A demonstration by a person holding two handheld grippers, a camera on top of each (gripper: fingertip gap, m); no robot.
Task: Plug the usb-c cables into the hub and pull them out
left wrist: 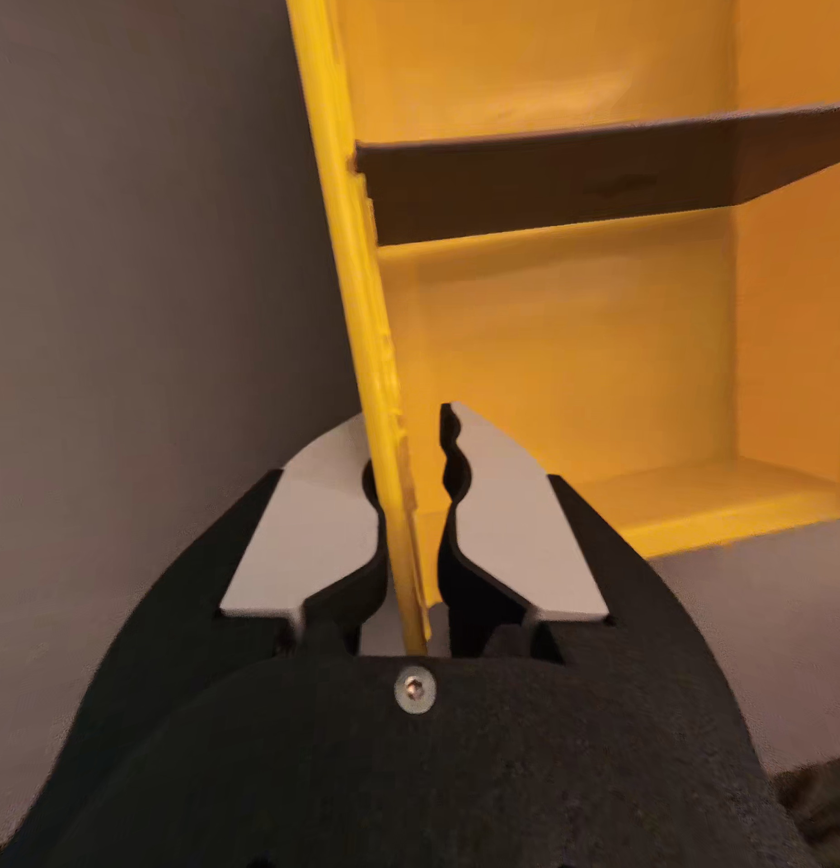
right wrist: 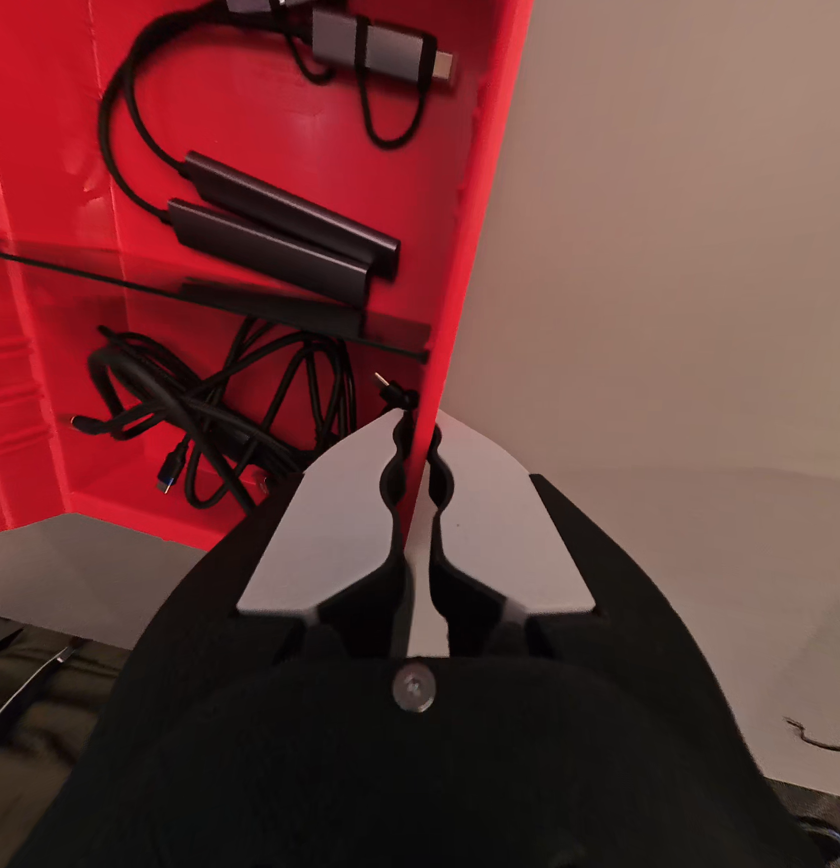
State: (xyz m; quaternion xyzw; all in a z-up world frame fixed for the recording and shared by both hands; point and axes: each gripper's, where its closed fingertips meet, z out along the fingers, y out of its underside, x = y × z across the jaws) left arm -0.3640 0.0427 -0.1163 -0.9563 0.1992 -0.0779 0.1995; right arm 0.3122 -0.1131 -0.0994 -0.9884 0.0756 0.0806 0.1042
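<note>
Hubs (right wrist: 286,235): 2 slim dark-grey bars, side by side, slanted, in the far compartment of a red bin (right wrist: 474,235), ahead-left of the right gripper (right wrist: 419,418). Each has a black lead off its far end; grey adapters (right wrist: 375,51) lie beyond them, count unclear, cut off by the frame. Below a dark divider (right wrist: 267,305), nearer compartment: tangle of black cables (right wrist: 220,413), count unclear w/ blur, at least 3 plug ends showing.

Left gripper (left wrist: 404,422): jaws narrow, astride the left wall of a yellow bin (left wrist: 361,282); left finger touches the wall, right finger shows a gap. Bin has 1 dark divider (left wrist: 549,183), 2 compartments.

Right gripper: jaws narrow, pinching the red bin's right wall.
</note>
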